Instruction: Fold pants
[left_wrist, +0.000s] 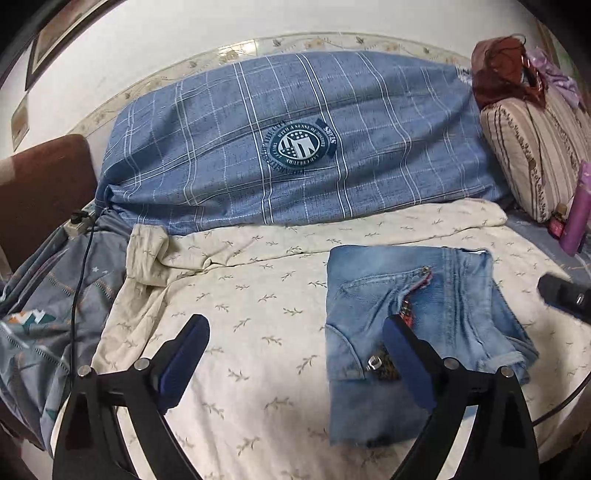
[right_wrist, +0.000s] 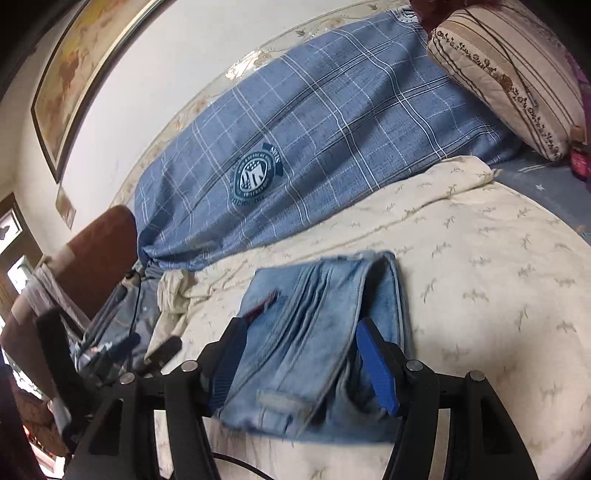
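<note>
Light blue jeans (left_wrist: 417, 332) lie folded into a compact bundle on the cream leaf-print sheet (left_wrist: 258, 314). My left gripper (left_wrist: 295, 332) is open and empty, hovering over the sheet, with its right finger above the bundle's left part. In the right wrist view the jeans (right_wrist: 314, 332) lie between the open fingers of my right gripper (right_wrist: 299, 336), which holds nothing; a folded leg cuff sits near the camera. The right gripper's tip (left_wrist: 565, 295) shows at the right edge of the left wrist view.
A large blue plaid pillow (left_wrist: 295, 147) lies along the wall behind the sheet. A striped cushion (left_wrist: 535, 147) and a purple bottle (left_wrist: 576, 218) stand at the right. A grey patterned quilt (left_wrist: 44, 295), a black cable (left_wrist: 79, 273) and a brown headboard (left_wrist: 44, 192) are at the left.
</note>
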